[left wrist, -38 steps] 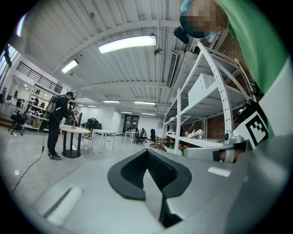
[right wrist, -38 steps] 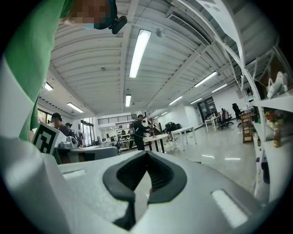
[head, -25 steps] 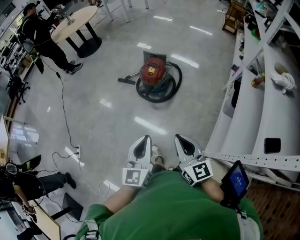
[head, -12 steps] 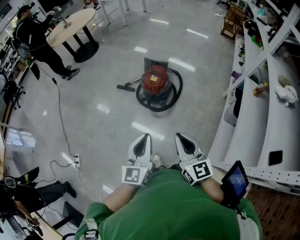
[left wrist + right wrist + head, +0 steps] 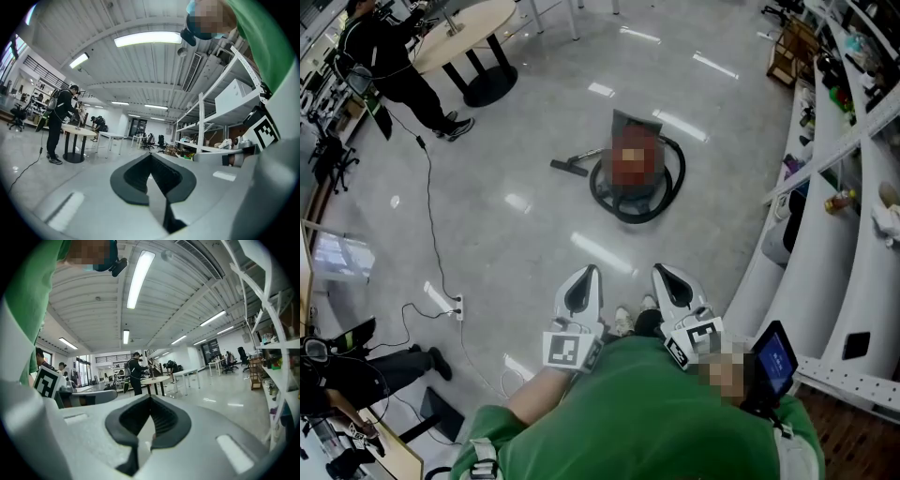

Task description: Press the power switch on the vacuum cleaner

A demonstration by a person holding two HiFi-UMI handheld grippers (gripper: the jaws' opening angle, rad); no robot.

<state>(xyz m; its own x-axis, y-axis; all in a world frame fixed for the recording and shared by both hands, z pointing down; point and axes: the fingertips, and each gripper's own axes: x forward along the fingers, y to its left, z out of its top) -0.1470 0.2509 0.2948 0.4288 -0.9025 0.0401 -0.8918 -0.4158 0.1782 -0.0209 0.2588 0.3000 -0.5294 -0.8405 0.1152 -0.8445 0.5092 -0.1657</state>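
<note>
The red canister vacuum cleaner (image 5: 635, 157) stands on the grey floor ahead of me, ringed by its black hose (image 5: 670, 192), with the nozzle (image 5: 569, 167) lying to its left. A mosaic patch hides its top, so no switch shows. My left gripper (image 5: 584, 278) and right gripper (image 5: 667, 277) are held side by side close to my chest, far short of the vacuum. Both are shut with nothing between the jaws. In the left gripper view my left gripper (image 5: 151, 158) points level into the room; the right gripper (image 5: 150, 401) does the same in its own view.
White shelving (image 5: 848, 197) with bottles runs along the right. A round table (image 5: 469, 26) with a standing person (image 5: 389, 70) is at far left. A power strip (image 5: 446, 302) and cable lie on the floor left. A person (image 5: 342, 380) sits lower left.
The vacuum cleaner has shifted right and down in the head view as I step toward it. Both grippers keep their place at my chest, still shut.
</note>
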